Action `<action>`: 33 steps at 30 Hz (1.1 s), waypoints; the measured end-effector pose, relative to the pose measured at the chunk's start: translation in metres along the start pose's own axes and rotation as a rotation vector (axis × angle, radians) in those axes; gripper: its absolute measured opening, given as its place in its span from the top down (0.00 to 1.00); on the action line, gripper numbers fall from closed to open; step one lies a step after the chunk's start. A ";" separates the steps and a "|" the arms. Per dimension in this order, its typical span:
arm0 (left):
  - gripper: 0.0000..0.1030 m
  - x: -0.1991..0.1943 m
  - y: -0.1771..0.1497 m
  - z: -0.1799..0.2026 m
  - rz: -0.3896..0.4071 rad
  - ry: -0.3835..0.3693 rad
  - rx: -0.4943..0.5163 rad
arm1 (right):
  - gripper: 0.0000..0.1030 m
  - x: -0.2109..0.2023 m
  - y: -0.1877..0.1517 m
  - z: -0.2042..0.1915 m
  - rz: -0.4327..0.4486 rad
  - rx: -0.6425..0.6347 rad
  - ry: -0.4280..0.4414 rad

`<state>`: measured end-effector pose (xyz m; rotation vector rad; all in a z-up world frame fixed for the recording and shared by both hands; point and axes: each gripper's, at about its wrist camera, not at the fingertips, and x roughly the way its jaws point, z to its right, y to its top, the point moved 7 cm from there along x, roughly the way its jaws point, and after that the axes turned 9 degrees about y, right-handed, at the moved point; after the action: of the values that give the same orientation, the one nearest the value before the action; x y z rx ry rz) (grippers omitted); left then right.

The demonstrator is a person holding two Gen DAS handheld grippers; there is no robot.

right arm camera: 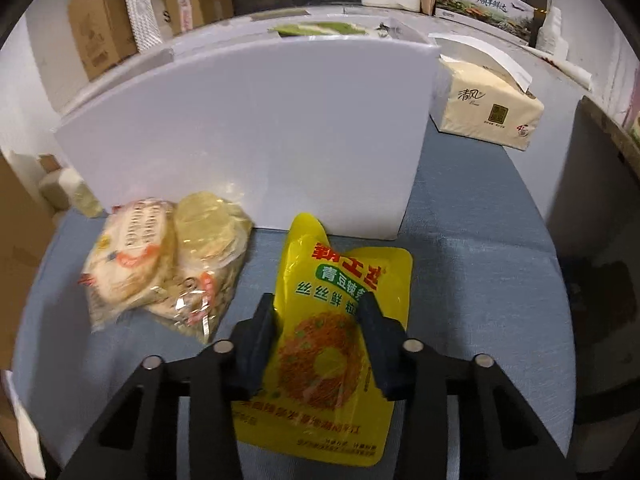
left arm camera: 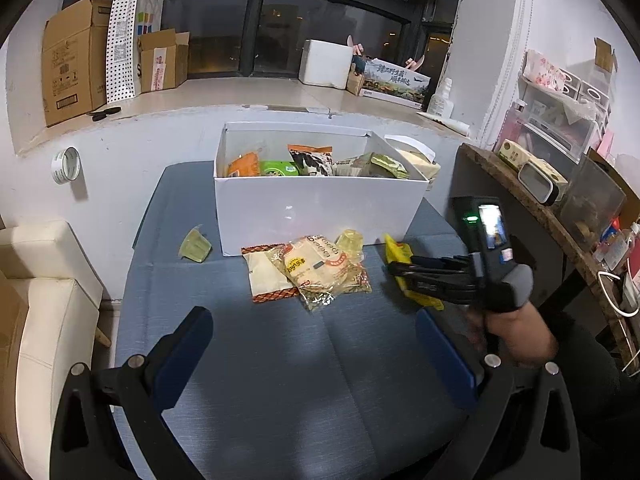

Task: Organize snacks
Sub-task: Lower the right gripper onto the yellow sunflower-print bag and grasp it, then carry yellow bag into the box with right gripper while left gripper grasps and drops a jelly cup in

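A white open box (left arm camera: 320,208) stands at the back of the blue padded surface (left arm camera: 280,380) with several snack packets inside. In front of it lie clear packs of round crackers (left arm camera: 316,264) (right arm camera: 168,264), a packet with a red-brown border (left arm camera: 264,276) and two jelly cups (left arm camera: 195,244) (left arm camera: 350,240). My right gripper (right arm camera: 316,300) (left arm camera: 394,270) is shut on a yellow snack pouch (right arm camera: 340,344) (left arm camera: 398,254), which bows between its pads just right of the crackers. My left gripper (left arm camera: 312,316) hangs open over the near part of the surface, holding nothing.
A tissue pack (right arm camera: 488,108) sits right of the box. A cream armchair (left arm camera: 44,300) borders the left edge and a cluttered dark side table (left arm camera: 532,200) the right. Cardboard boxes (left arm camera: 76,60) and a foam box (left arm camera: 326,62) stand on the sill behind.
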<state>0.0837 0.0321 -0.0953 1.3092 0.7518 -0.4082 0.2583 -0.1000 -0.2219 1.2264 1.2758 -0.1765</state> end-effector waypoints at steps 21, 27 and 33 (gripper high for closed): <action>0.00 0.097 0.030 -0.105 -0.085 0.225 -0.030 | 0.79 -0.097 -0.007 -0.005 0.166 0.003 0.229; 0.00 0.171 0.042 -0.113 -0.164 0.209 0.094 | 0.79 -0.098 -0.012 -0.008 0.160 -0.001 0.232; 0.60 0.212 0.038 -0.116 -0.237 0.228 0.136 | 0.79 -0.095 -0.013 -0.012 0.150 -0.004 0.238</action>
<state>0.2273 0.1820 -0.2250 1.4137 1.0930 -0.5119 0.2071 -0.1440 -0.1529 1.3641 1.3795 0.0833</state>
